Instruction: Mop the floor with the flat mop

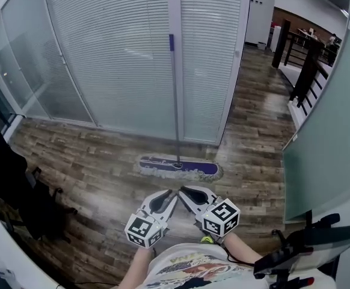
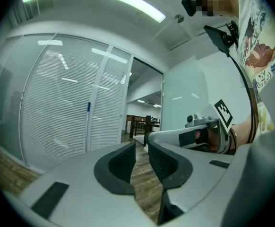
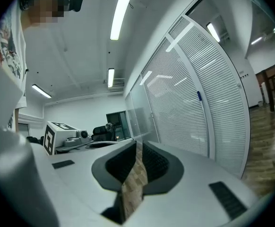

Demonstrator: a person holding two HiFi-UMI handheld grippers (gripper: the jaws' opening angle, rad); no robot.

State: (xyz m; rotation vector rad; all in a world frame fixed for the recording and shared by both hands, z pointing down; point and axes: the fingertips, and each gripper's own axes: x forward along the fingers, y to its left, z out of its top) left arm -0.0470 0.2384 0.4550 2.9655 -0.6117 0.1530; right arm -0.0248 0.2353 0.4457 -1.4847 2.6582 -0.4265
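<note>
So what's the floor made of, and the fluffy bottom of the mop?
The floor looks like wood planks or wood-look laminate: brown grain, plank seams, slight sheen. The mop head looks like purple cloth with a pale yarn fringe.

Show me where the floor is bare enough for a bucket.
Bare wood floor lies between the flat mop and the dark furniture at left, and again right of the mop, up the passage between the blinds and the railing. Crowded: the furniture's corner and the black stand at lower right.
</note>
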